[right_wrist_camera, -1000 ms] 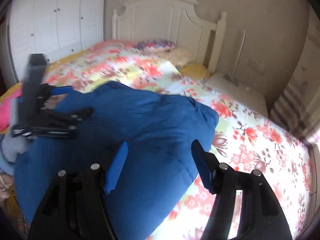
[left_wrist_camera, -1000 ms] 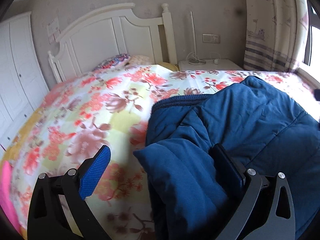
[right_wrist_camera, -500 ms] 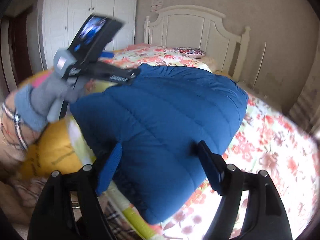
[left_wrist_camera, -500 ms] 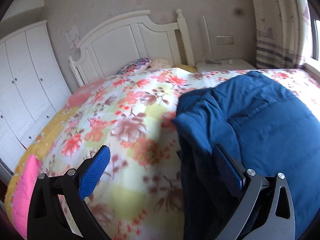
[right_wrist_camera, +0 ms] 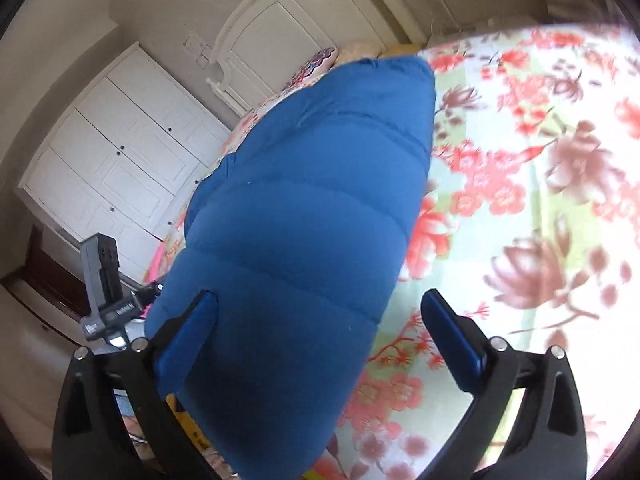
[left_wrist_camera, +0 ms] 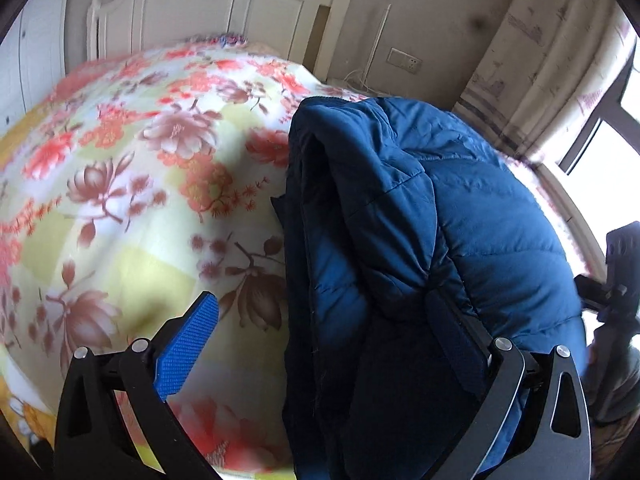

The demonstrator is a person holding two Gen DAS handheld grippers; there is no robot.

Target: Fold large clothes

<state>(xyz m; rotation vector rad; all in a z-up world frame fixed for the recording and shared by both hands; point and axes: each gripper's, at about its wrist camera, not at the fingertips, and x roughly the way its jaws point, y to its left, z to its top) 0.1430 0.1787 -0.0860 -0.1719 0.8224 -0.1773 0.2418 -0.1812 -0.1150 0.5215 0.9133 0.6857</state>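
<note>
A blue puffy jacket lies folded in a thick bundle on the floral bedspread. My left gripper is open wide at the bundle's left edge. Its left pad hangs over bare bedspread and its right finger lies against the jacket's folds. In the right wrist view the jacket stretches away towards the headboard. My right gripper is over its near end with jaws opening. The jacket's end lies between them, close to the left pad and apart from the right pad.
A white headboard and pillows are at the bed's far end. White wardrobe doors stand along one side. A nightstand, a curtain and a window are on the other. The other hand-held gripper shows beside the jacket.
The right gripper's jaws have spread wider and it has sunk and rolled over the jacket's near end. The left gripper has rolled and shifted along the jacket's edge. The jacket stays folded.
</note>
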